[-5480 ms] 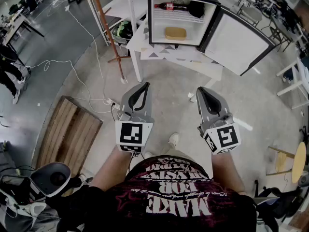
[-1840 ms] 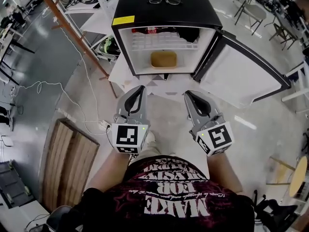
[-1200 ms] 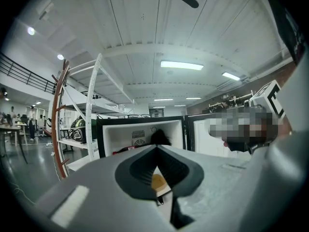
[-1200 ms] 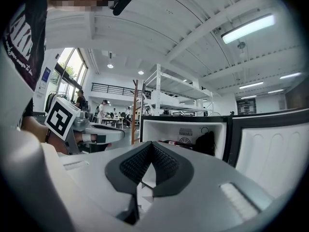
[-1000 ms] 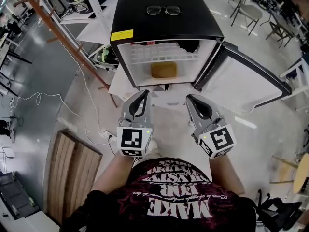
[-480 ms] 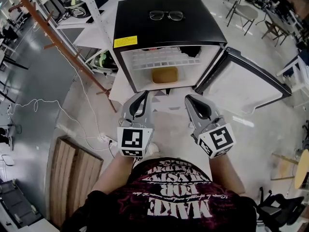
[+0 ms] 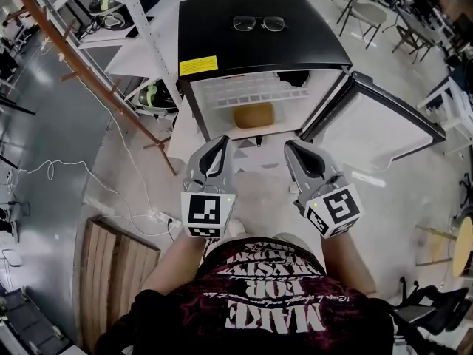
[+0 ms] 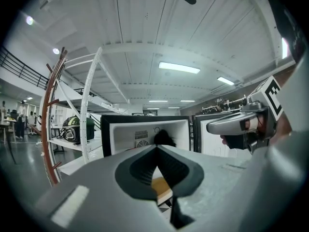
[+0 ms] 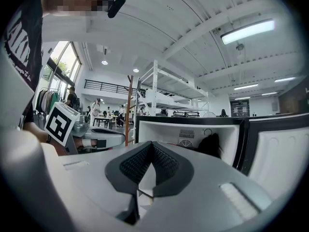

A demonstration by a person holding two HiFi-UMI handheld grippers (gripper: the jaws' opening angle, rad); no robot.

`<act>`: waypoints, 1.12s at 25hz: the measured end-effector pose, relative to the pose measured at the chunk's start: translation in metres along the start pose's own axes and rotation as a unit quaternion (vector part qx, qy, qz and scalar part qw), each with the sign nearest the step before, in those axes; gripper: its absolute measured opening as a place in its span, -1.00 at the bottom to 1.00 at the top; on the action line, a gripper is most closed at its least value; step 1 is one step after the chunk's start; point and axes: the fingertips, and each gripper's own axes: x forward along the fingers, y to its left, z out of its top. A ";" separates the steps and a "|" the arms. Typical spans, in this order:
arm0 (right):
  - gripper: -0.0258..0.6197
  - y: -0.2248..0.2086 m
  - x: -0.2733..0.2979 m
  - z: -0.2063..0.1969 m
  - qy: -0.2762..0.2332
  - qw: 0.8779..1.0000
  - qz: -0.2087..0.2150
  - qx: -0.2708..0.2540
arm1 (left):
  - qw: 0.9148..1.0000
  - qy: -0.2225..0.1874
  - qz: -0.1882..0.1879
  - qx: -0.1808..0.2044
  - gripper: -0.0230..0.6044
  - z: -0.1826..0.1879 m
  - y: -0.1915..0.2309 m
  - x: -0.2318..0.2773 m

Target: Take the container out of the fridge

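The black mini fridge [image 7: 251, 43] stands open on a low white table [image 7: 183, 133], its door [image 7: 377, 124] swung out to the right. A tan container [image 7: 253, 115] sits on the fridge floor under a white wire shelf [image 7: 251, 91]. My left gripper [image 7: 222, 140] and right gripper [image 7: 288, 145] are held side by side just short of the fridge opening, both shut and empty. In the left gripper view the container [image 8: 161, 188] shows through the gap below the closed jaw tips [image 8: 157, 147]. The right gripper view looks at the fridge interior [image 9: 188, 134] over closed tips [image 9: 152, 143].
A pair of glasses [image 7: 259, 23] lies on the fridge top. A dark item [image 7: 292, 78] sits at the upper right inside. White shelving [image 7: 140, 21] and an orange pole [image 7: 96, 72] stand at the left. A wooden pallet [image 7: 111, 272] and cables [image 7: 44, 172] lie on the floor.
The person has walked up to the fridge, which now sits closer and more under the head view. Both grippers moved forward with the person and stayed shut.
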 end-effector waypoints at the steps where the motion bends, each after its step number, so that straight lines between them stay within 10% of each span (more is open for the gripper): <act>1: -0.83 0.001 0.001 0.000 0.000 1.000 -0.002 0.001 | 1.000 0.001 -0.001 -0.001 -0.93 -0.001 0.001 -0.001; 28: -0.83 -0.005 0.042 0.009 -0.006 1.000 0.022 0.011 | 0.999 0.005 0.026 -0.019 -0.93 -0.002 0.034 0.002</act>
